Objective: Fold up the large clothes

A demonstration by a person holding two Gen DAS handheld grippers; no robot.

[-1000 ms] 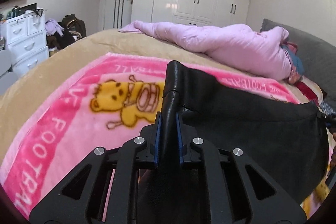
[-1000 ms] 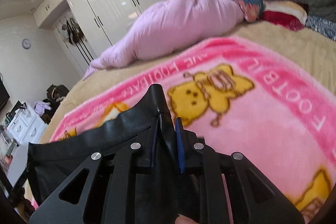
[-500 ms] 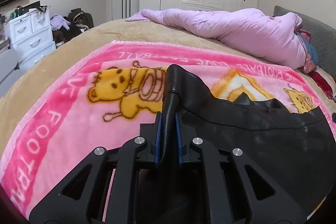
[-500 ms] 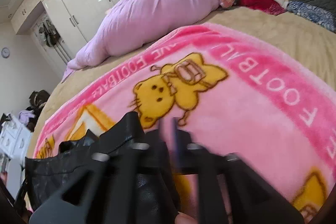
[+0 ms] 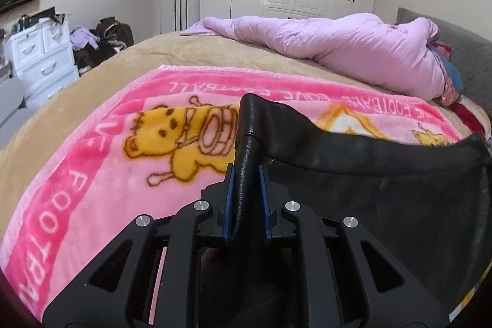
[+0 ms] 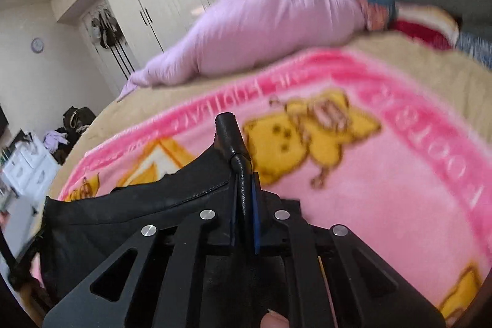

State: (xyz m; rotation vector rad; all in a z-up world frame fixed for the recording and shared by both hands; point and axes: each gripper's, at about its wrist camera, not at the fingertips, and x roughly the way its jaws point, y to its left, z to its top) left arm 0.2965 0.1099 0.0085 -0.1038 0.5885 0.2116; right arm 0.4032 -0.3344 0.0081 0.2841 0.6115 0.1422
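At the bottom middle of each view, my left gripper (image 5: 246, 199) is pinching one corner of the black leather garment (image 5: 384, 189). My right gripper (image 6: 244, 205) has just been closing on the other corner. I am thinking I should be pulling evenly, keeping the edge tight over the pink blanket (image 5: 92, 168) beyond.

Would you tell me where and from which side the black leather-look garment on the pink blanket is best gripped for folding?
Grip the black leather-look garment at its two stitched edge corners, coming in from the near side, low over the pink cartoon blanket. Those corners form firm rolled ridges; the left claw and right claw each already pinch one, the right having just closed again.
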